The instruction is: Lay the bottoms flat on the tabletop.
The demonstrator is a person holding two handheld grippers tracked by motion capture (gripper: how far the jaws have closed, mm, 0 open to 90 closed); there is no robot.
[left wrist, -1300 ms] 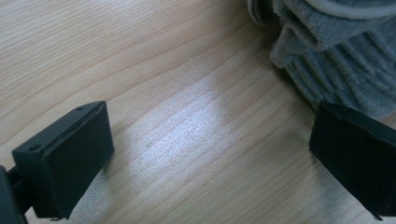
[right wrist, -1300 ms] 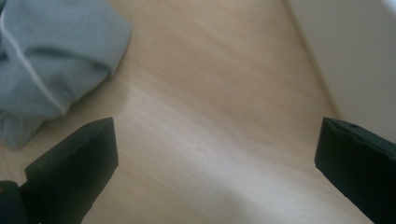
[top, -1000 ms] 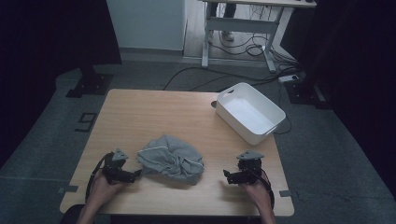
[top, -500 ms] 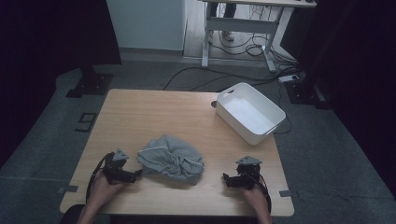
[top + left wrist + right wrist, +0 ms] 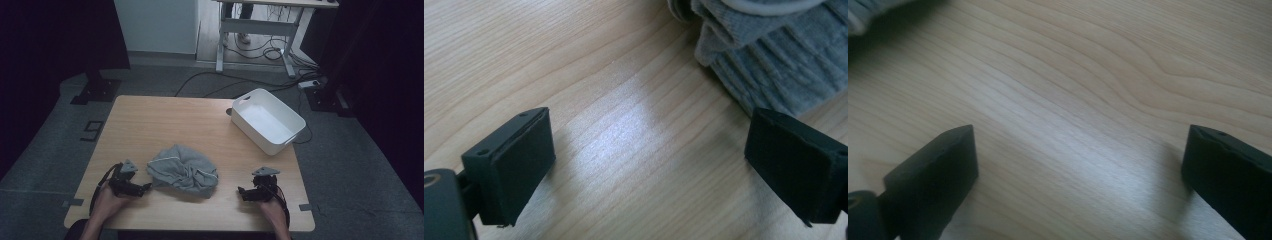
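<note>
A crumpled grey cloth (image 5: pixel 182 170) lies on the wooden table (image 5: pixel 165 120), near its front edge and between my two hands. My left gripper (image 5: pixel 146 187) rests on the table just left of the cloth, pointing right at it. Its jaws stand open and have just been closing a little, with bare wood between them (image 5: pixel 649 170). The ribbed cloth edge (image 5: pixel 774 65) lies just beyond the right jaw. My right gripper (image 5: pixel 241 192) rests low on the table right of the cloth, pointing left, open over bare wood (image 5: pixel 1078 175). A bit of cloth (image 5: pixel 863 12) shows far off.
A white rectangular bin (image 5: pixel 260 137) stands empty at the table's back right corner. Beyond the table are a dark floor with cables (image 5: pixel 240 82) and a desk frame (image 5: pixel 250 25). The table's front edge runs just behind both hands.
The right gripper has shifted slightly toward the front edge. The left gripper and the cloth lie where they were.
</note>
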